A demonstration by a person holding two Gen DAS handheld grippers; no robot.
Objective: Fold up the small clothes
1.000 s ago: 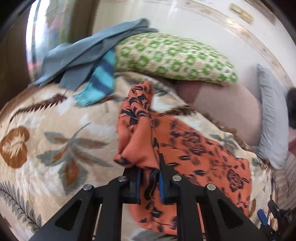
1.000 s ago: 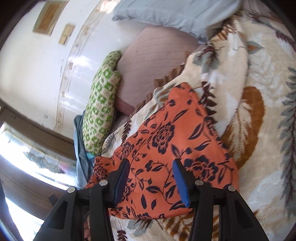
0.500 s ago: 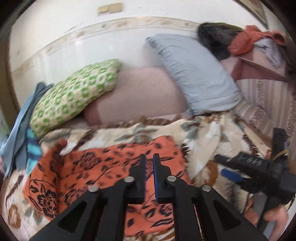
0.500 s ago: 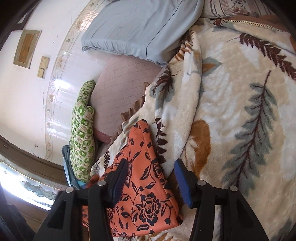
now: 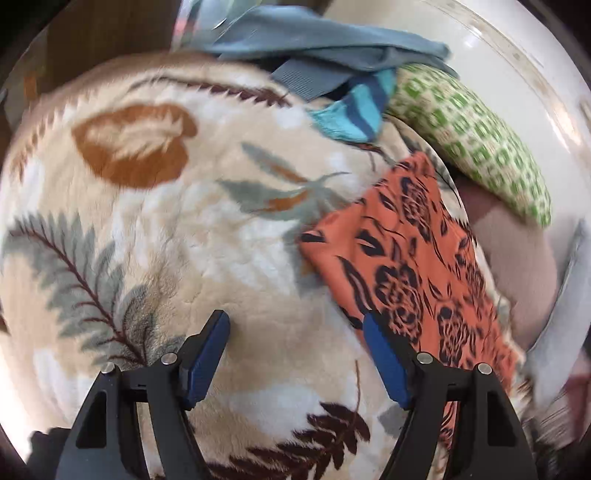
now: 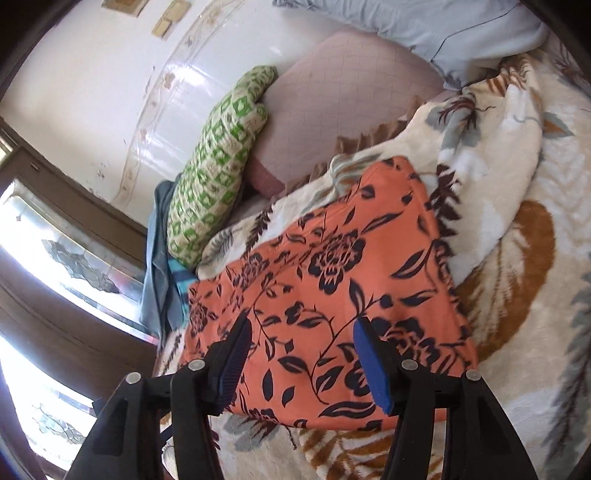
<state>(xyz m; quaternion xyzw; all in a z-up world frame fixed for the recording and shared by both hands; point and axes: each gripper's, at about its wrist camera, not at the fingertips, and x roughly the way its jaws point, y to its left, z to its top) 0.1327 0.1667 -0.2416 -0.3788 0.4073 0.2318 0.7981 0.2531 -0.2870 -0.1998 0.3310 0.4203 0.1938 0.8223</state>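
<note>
An orange cloth with dark flower print (image 6: 332, 280) lies folded flat on the leaf-patterned blanket (image 6: 517, 258). It also shows in the left wrist view (image 5: 410, 266), to the right of my left gripper (image 5: 295, 328), which is open and empty above the bare blanket (image 5: 166, 221). My right gripper (image 6: 301, 336) is open and empty, hovering over the near part of the orange cloth.
A green-patterned pillow (image 6: 218, 166), a pink pillow (image 6: 332, 96) and a grey-blue pillow (image 6: 424, 26) lean on the white wall. A pile of blue-grey clothes and a teal striped piece (image 5: 351, 107) lie at the bed's far corner near the window.
My left gripper let go of the orange cloth, opened and swung to the left over the blanket. The cloth now lies flat, folded over. My right gripper stayed open and moved back over the cloth.
</note>
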